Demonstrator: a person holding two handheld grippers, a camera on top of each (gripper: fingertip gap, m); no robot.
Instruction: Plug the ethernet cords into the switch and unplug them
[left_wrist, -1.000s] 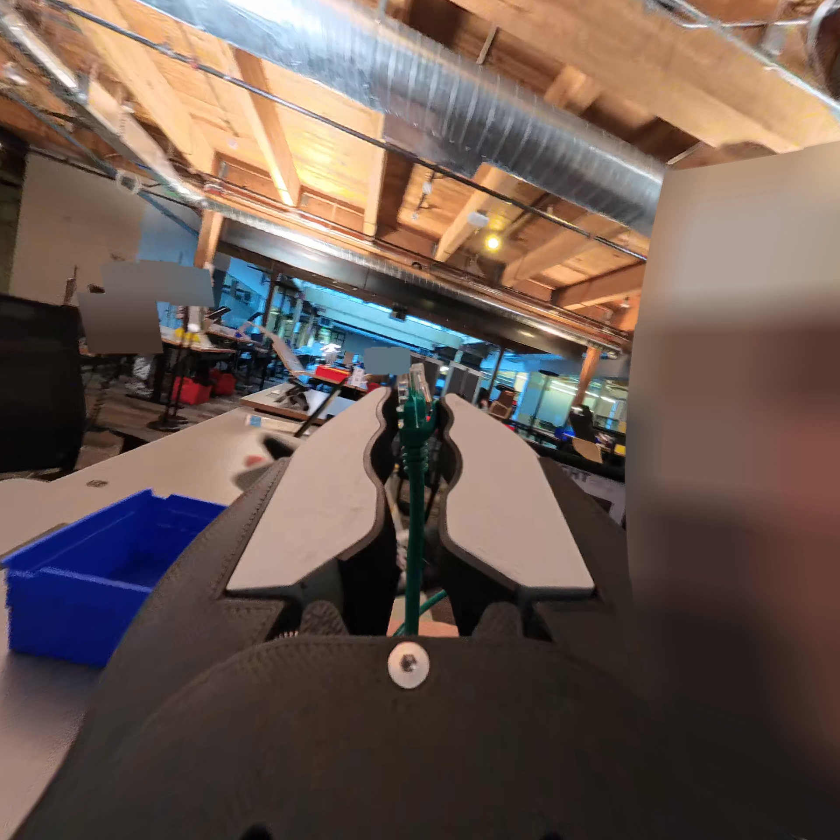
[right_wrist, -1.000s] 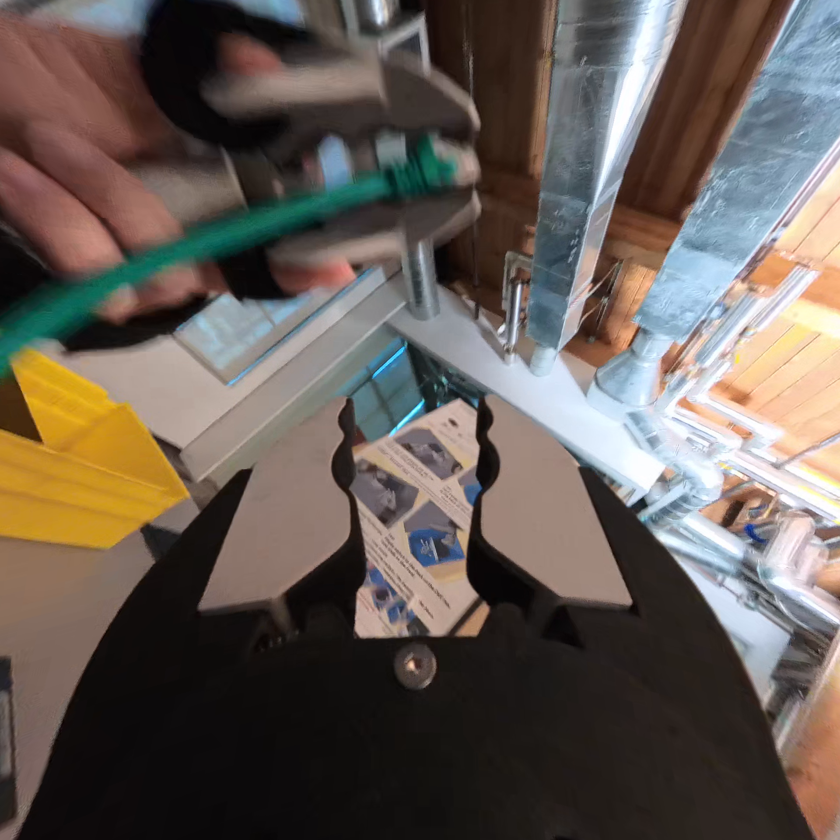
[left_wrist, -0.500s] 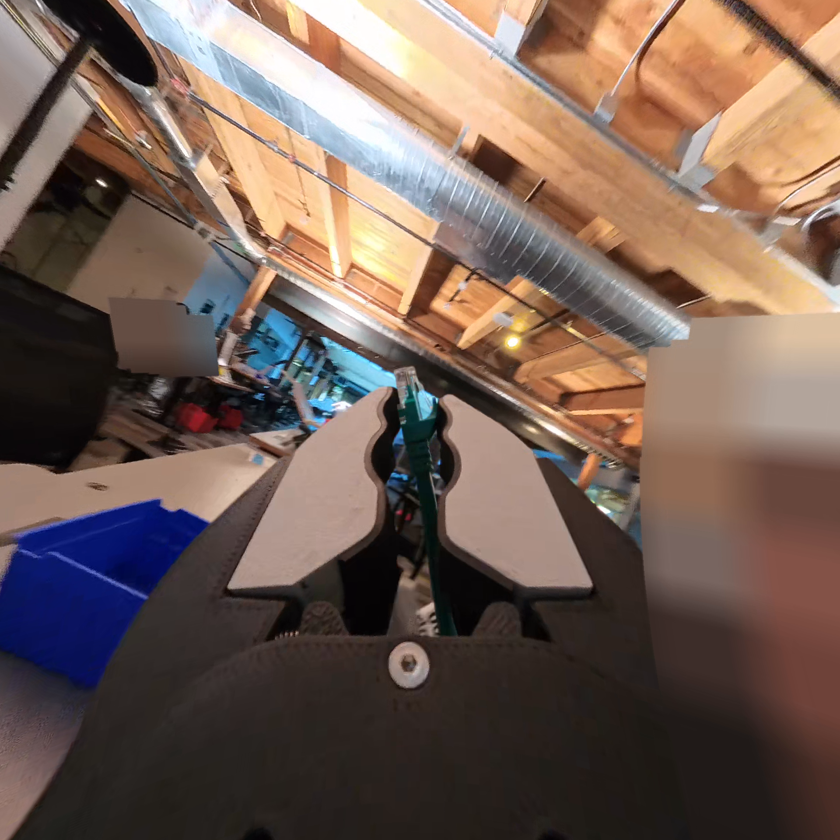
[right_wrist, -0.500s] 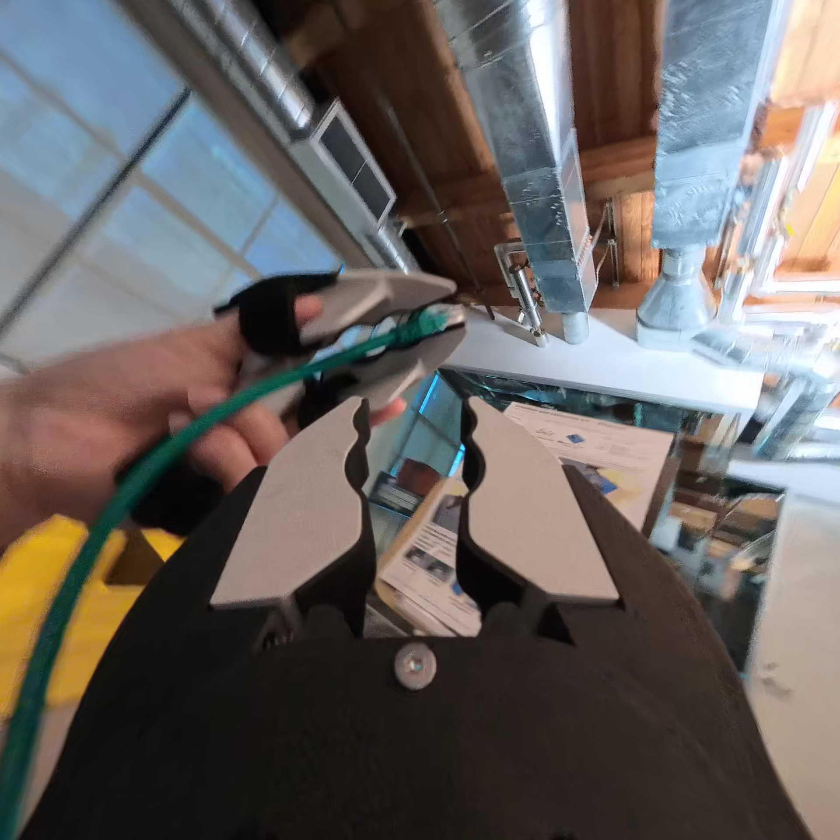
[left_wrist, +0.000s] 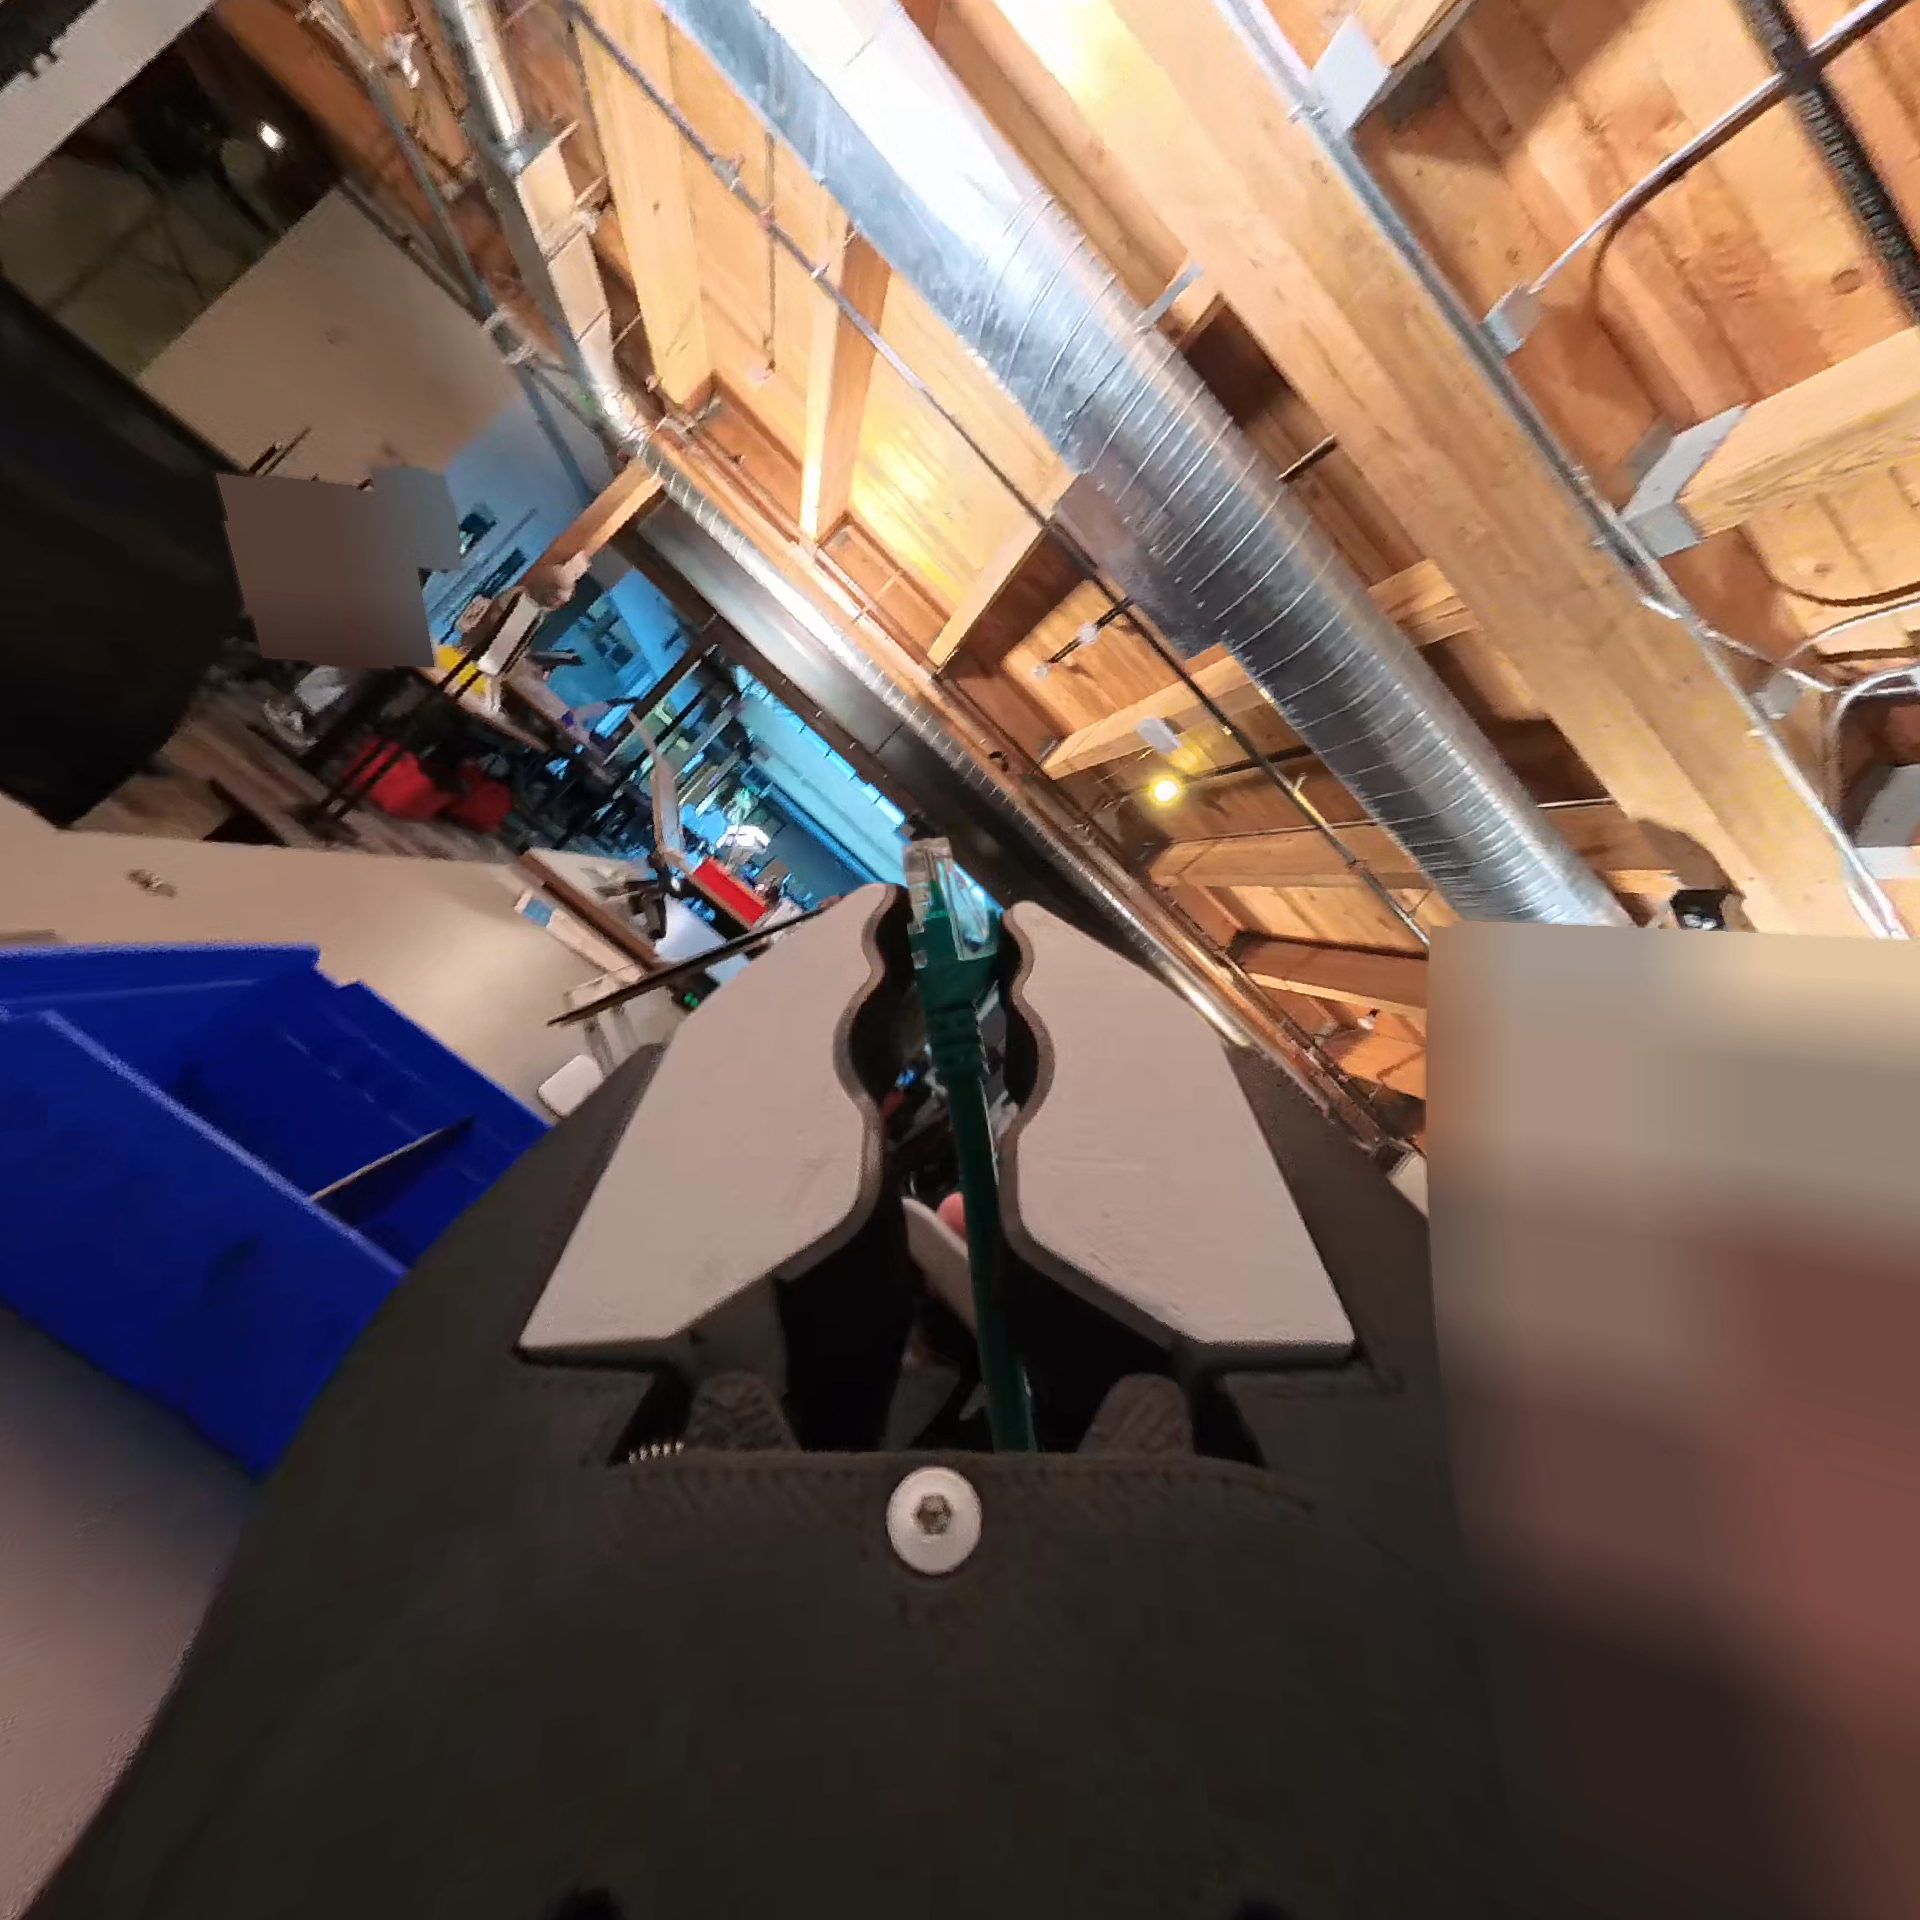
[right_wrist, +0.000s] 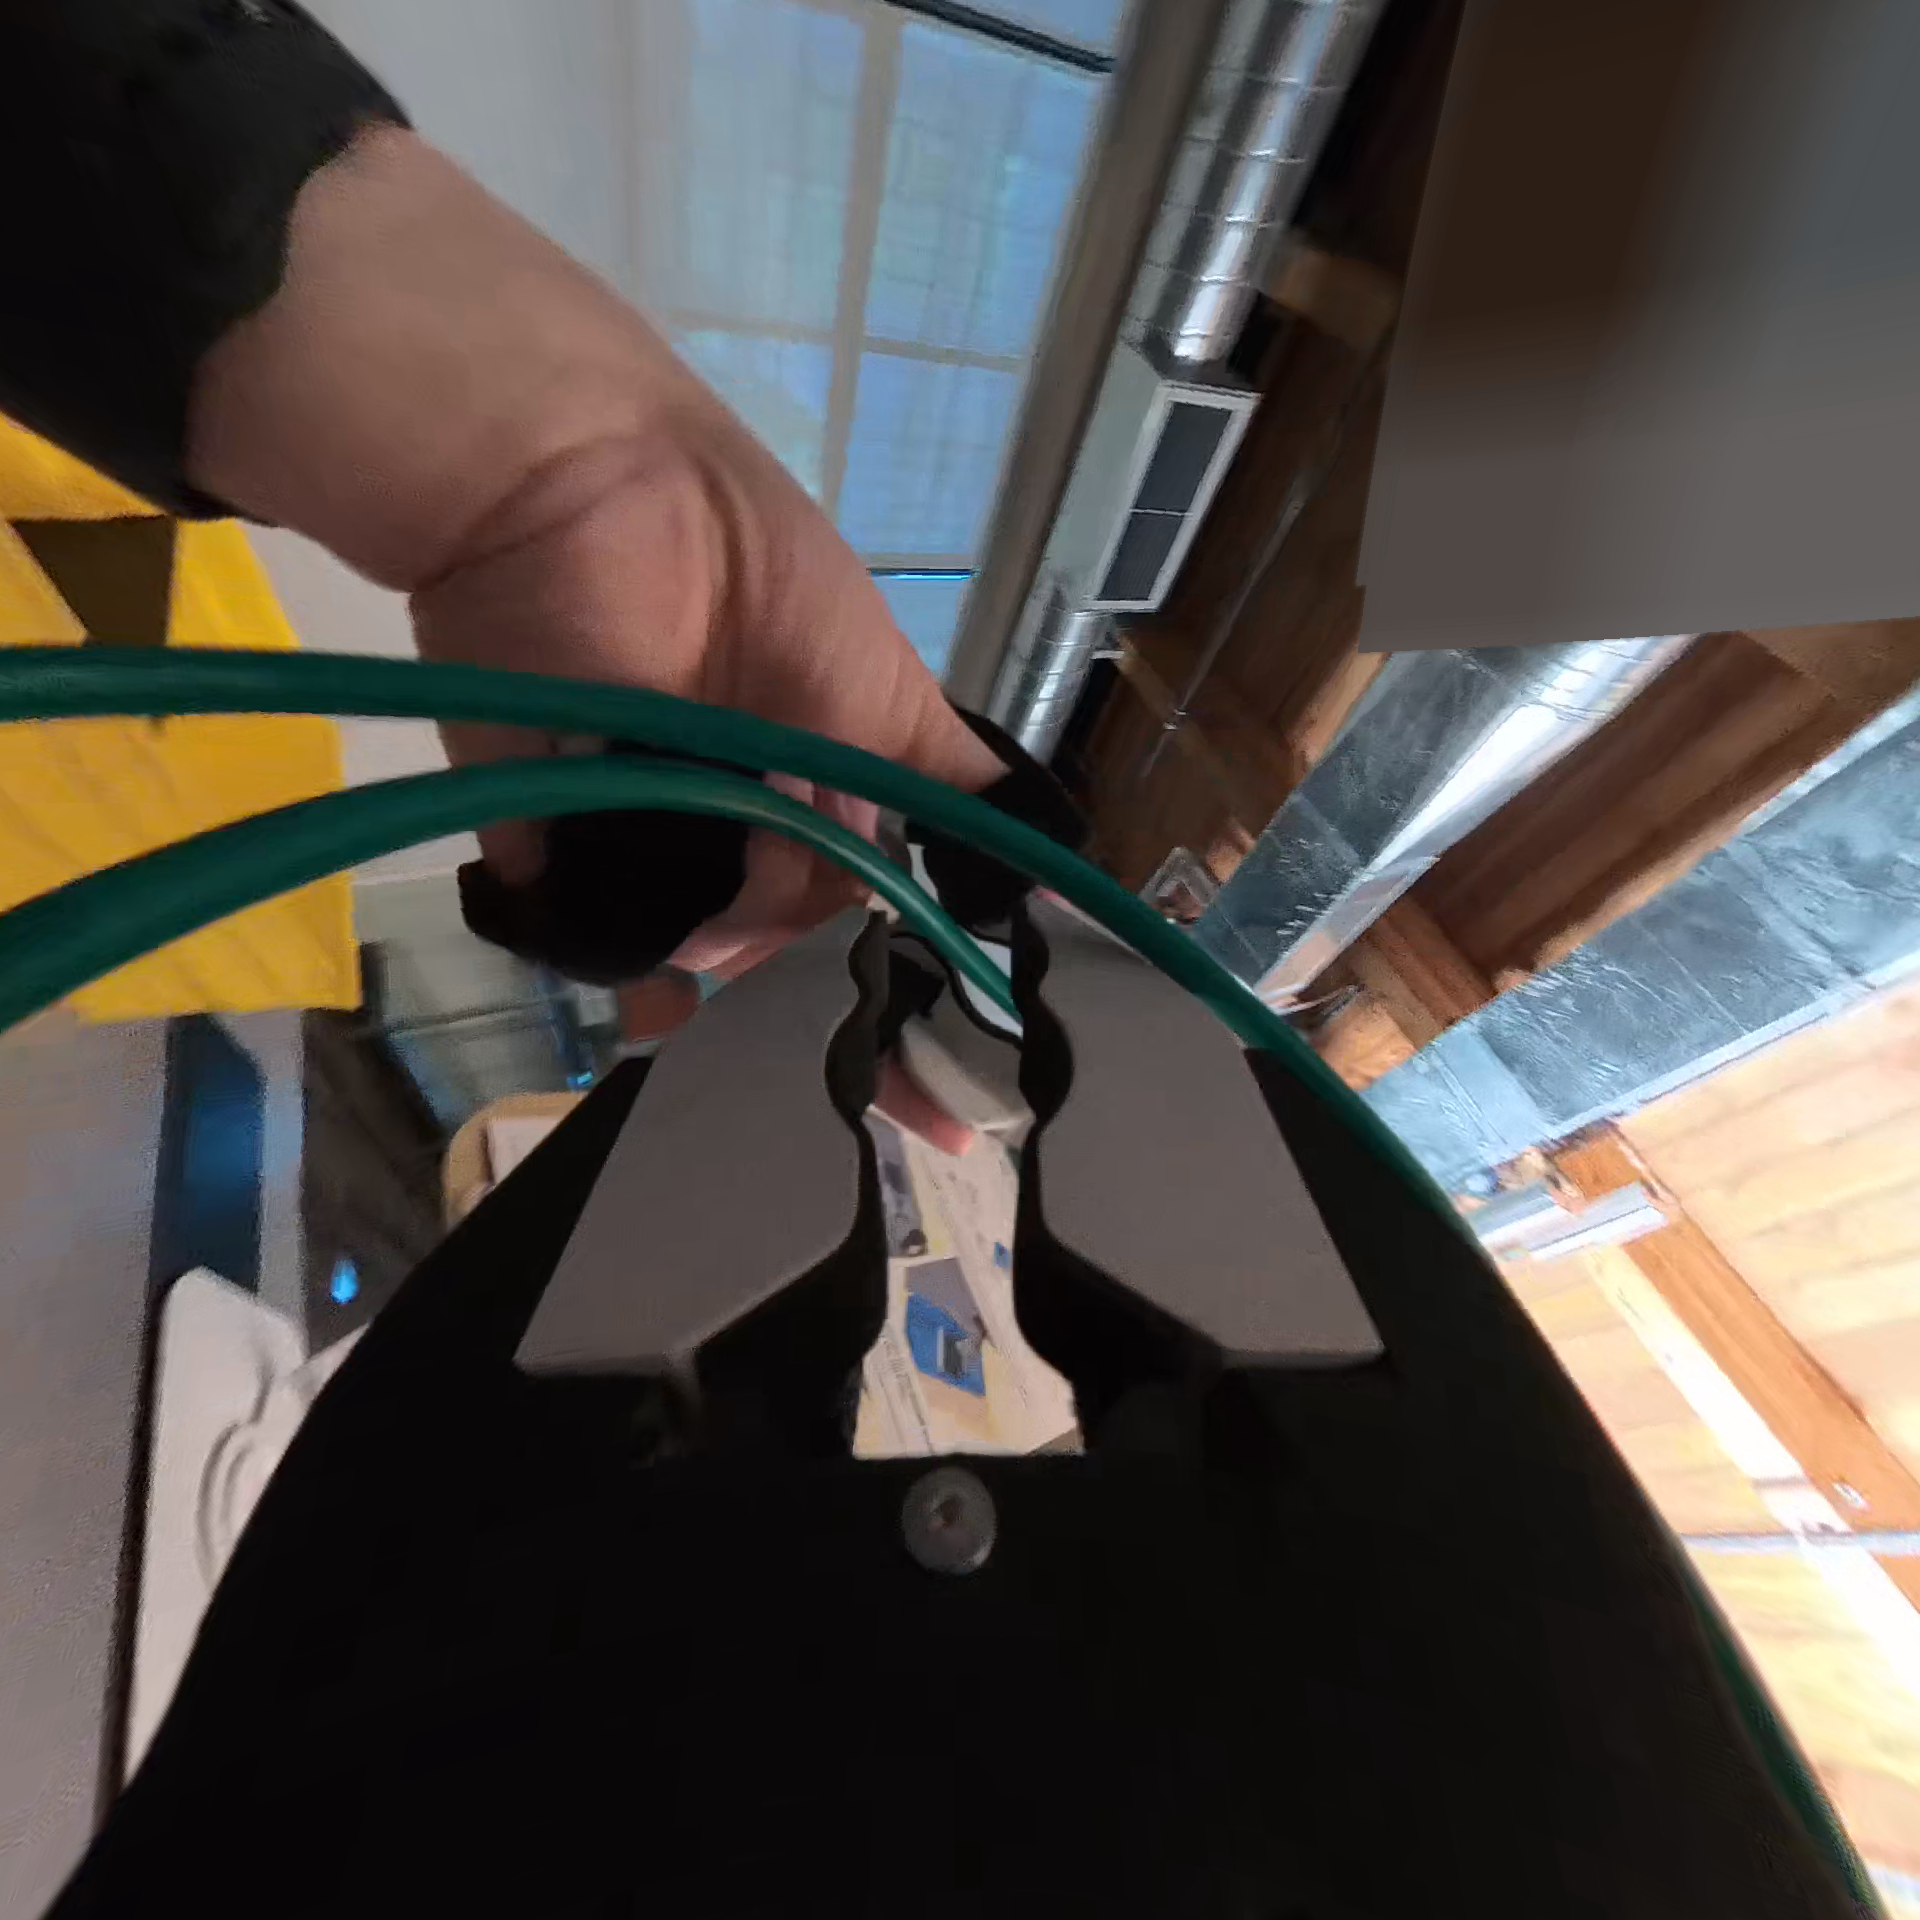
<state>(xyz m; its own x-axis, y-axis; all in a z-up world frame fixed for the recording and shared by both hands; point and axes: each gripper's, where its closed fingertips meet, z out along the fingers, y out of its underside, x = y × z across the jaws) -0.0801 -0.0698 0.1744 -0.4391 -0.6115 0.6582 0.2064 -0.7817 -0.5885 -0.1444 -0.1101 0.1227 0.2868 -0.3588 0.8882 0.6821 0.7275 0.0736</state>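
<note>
My left gripper (left_wrist: 940, 920) is shut on the green ethernet cord (left_wrist: 977, 1143) just behind its clear plug (left_wrist: 935, 883). It holds the cord up in the air, with the plug pointing past the fingertips toward the ceiling. In the right wrist view, two strands of the green cord (right_wrist: 520, 790) arc in from the left. One strand dips between the tips of my right gripper (right_wrist: 951, 935); the other runs over its right finger. The right jaws stand apart, wider than the cord. The hand (right_wrist: 582, 499) holding the left gripper is right in front. The switch is not in view.
A blue bin (left_wrist: 187, 1122) stands on the grey table at the left. A yellow bin (right_wrist: 156, 831) is at the left of the right wrist view. Printed sheets (right_wrist: 935, 1299) lie below. Wooden beams and a silver duct (left_wrist: 1143, 436) are overhead. My hands' fingertips stand some 9 cm from each other.
The left gripper has tilted and rolled further while keeping the plug. The right gripper has moved up against the left hand, its jaws have narrowed, and the cord now crosses its tips.
</note>
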